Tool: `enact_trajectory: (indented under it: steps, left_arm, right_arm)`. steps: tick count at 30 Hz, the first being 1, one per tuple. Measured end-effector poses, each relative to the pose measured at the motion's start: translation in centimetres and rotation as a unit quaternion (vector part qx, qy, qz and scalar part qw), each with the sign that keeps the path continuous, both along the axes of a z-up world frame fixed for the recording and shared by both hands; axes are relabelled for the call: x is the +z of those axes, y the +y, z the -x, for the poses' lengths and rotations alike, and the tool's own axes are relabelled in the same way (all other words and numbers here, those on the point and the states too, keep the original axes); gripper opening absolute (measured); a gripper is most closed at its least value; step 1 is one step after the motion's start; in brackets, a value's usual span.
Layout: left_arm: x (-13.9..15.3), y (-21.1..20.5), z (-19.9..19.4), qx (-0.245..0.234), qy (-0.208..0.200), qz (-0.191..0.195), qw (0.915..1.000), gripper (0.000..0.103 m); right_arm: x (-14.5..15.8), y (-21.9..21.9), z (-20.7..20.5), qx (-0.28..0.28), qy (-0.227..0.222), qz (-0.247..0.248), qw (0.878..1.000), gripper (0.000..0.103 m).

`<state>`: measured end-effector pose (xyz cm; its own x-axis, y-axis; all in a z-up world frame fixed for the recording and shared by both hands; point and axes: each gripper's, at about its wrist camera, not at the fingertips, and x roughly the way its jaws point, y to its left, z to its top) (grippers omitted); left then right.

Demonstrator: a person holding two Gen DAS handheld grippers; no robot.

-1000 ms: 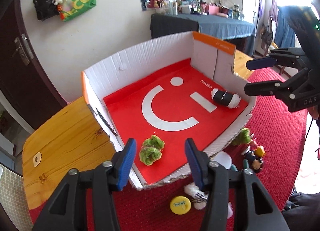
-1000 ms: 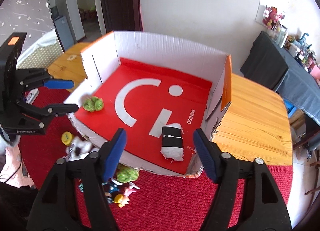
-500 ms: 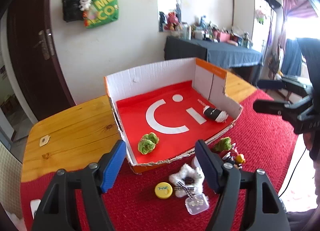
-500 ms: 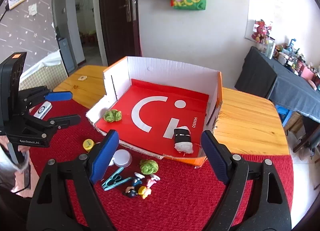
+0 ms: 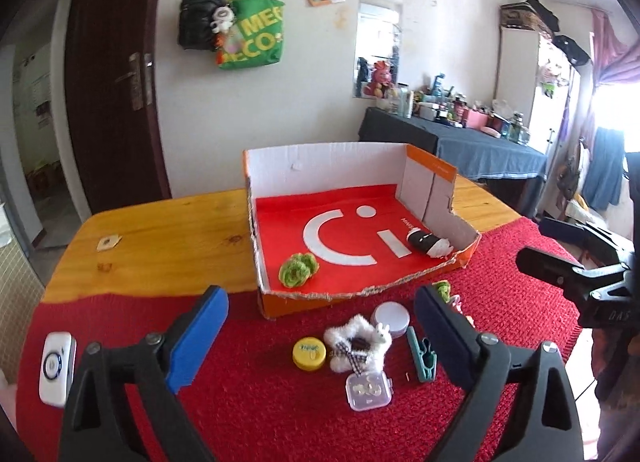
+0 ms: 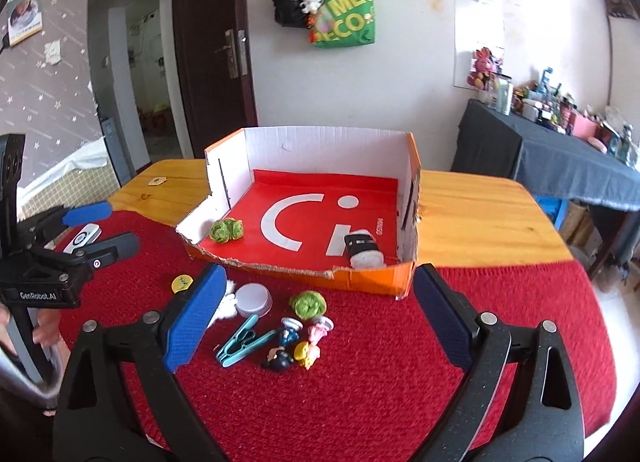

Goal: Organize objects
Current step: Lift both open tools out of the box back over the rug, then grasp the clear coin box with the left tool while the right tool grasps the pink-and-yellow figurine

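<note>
An open cardboard box [image 5: 320, 166] [image 6: 320, 146] with a red floor holds a green yarn ball [image 5: 297, 271] [image 6: 226, 230] and a black-and-white roll [image 5: 428, 243] [image 6: 362, 249]. In front of it on the red mat lie a yellow cap [image 5: 309, 353], a white fluffy star toy [image 5: 356, 344], a round white lid [image 6: 253, 299], a teal clip [image 6: 240, 340], a second green ball [image 6: 307, 303], small figurines [image 6: 298, 344] and a clear case [image 5: 368, 391]. My left gripper [image 5: 320, 338] and right gripper [image 6: 316, 324] are open, empty, above the mat.
A white remote [image 5: 57, 362] lies at the mat's left edge. The wooden table [image 5: 160, 238] shows beside and behind the box. A dark door [image 6: 212, 42], hanging bags [image 6: 340, 2] and a cluttered dark side table [image 6: 560, 150] stand beyond.
Both grippers have pulled back and up from the box, so the loose items on the mat now show in front of them. Both stay open and empty.
</note>
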<state>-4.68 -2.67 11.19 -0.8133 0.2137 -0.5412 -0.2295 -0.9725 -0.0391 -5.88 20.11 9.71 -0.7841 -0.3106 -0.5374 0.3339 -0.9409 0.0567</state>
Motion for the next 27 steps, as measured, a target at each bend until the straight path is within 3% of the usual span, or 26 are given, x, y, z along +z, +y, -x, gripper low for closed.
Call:
enact_trajectory:
  steps: [7, 11, 19, 27]
  left_arm:
    - [-2.0, 0.6, -1.7, 0.030, 0.003, 0.000, 0.9995, 0.101]
    - [-4.2, 0.9, -1.8, 0.038, -0.025, -0.010, 0.9989, 0.101]
    - [-7.6, 0.8, -1.1, 0.047, -0.079, -0.021, 0.9955, 0.101]
    - [-8.6, 0.7, -0.7, 0.048, -0.101, -0.013, 0.9936, 0.101]
  right_arm:
    - [-2.3, 0.4, -1.0, -0.042, 0.012, 0.016, 0.999, 0.097]
    - [-4.1, 0.1, -1.4, -0.060, 0.012, 0.004, 0.998, 0.097]
    - [-7.7, -0.1, -1.0, -0.076, -0.027, -0.019, 0.997, 0.097]
    - [-8.5, 0.3, 0.5, -0.087, -0.066, -0.033, 0.993, 0.097]
